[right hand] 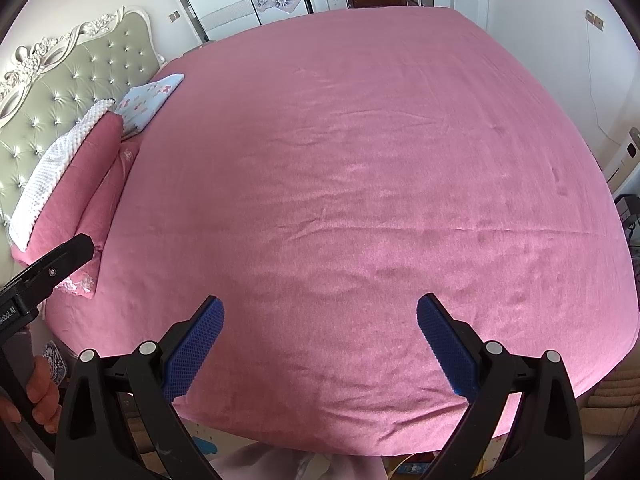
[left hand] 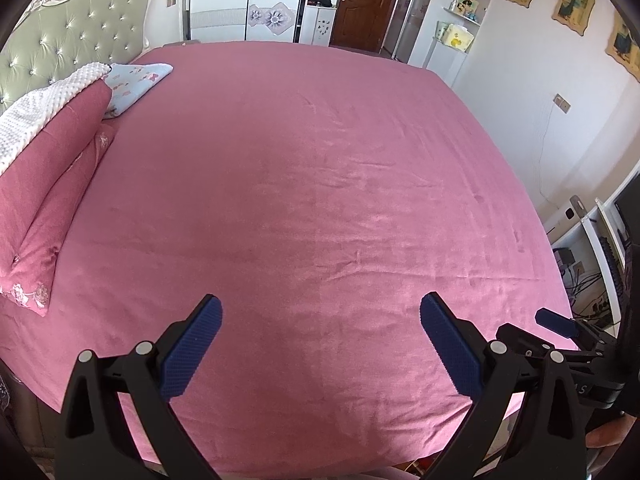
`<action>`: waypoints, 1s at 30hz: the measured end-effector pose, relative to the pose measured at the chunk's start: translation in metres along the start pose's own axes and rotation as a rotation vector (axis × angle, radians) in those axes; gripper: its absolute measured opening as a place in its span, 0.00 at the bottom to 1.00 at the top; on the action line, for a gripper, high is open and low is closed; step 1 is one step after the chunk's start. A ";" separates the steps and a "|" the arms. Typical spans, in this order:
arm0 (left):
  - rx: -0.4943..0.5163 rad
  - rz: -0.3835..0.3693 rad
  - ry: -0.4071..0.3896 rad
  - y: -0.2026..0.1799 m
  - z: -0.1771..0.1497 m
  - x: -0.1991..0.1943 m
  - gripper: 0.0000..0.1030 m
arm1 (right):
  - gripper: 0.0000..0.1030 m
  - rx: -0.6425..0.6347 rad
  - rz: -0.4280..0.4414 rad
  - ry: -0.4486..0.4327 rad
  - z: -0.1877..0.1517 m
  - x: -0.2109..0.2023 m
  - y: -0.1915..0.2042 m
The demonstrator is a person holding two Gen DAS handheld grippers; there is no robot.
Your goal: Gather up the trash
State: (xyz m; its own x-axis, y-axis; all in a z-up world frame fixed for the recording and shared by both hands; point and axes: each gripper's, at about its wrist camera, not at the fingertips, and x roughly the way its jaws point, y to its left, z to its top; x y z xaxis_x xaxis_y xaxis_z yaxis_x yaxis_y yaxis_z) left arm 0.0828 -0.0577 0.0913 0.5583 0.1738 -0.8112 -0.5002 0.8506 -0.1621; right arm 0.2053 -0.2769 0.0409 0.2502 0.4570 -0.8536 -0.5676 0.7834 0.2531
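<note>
Blue-padded fingers [left hand: 192, 344] of the left gripper [left hand: 320, 344] spread wide, nothing between them; held above the near edge of the bed [left hand: 320, 180], aimed along the pink sheet, probably to scan the surface rather than to grasp. Fingers [right hand: 194, 346] of the right gripper [right hand: 320, 344] likewise spread wide and empty, hovering over the same near edge, just beside the other tool. Both held level and apart from the sheet, a posture suited to searching, not picking.

No trash visible anywhere on the bed in either view: only faint creases and a few dark specks in the sheet, too small to call. Whatever is to be collected lies out of view, or cannot be told from the fabric.

Farther out, at the left: pink pillows [left hand: 44, 208] stacked against the tufted headboard [left hand: 72, 36], a white dotted blanket [left hand: 36, 112] draped over them, a pale blue patterned cloth [left hand: 134, 82] lying flat beyond. All tidy bedding, seemingly nothing to remove.

Past the far edge: white wardrobe [left hand: 240, 0], brown door [left hand: 368, 0]. Below the near edge in the right view, a hand [right hand: 40, 392] gripping the left tool's handle, plus blurred clutter on the floor, perhaps worth checking next.
</note>
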 end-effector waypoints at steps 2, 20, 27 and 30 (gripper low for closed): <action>-0.002 -0.004 0.005 0.000 0.000 -0.001 0.96 | 0.91 -0.001 0.000 -0.003 0.000 -0.001 -0.001; 0.019 -0.006 0.019 -0.003 -0.008 -0.003 0.96 | 0.91 0.006 -0.001 -0.012 -0.001 -0.004 -0.002; 0.023 -0.004 0.018 -0.004 -0.008 -0.003 0.96 | 0.91 0.007 0.000 -0.012 -0.001 -0.004 -0.003; 0.025 -0.005 0.015 -0.005 -0.009 -0.004 0.96 | 0.91 0.004 -0.001 -0.011 -0.001 -0.004 -0.003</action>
State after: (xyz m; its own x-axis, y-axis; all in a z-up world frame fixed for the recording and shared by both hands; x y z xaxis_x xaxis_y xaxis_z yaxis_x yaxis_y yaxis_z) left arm 0.0767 -0.0670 0.0902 0.5502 0.1623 -0.8191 -0.4810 0.8635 -0.1520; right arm 0.2054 -0.2813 0.0433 0.2595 0.4609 -0.8487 -0.5643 0.7855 0.2540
